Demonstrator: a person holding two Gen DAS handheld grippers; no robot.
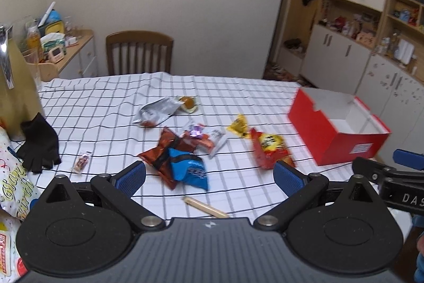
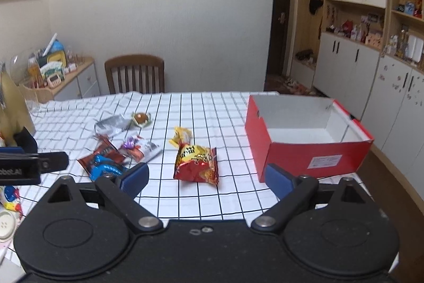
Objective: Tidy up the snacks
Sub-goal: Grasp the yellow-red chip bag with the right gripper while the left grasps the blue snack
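Snack packets lie scattered on the checked tablecloth. A blue bag overlaps a dark red bag just ahead of my left gripper, which is open and holds nothing. A red-and-yellow bag lies ahead of my right gripper, also open with nothing in it. A silver packet, a wrapped brown cake and a small yellow packet sit farther back. The open red box stands at the right and looks bare inside.
A wooden chair stands at the table's far side. A black glove and a small wrapped candy lie at the left. A thin wooden stick lies near the front edge. Cabinets line the right wall.
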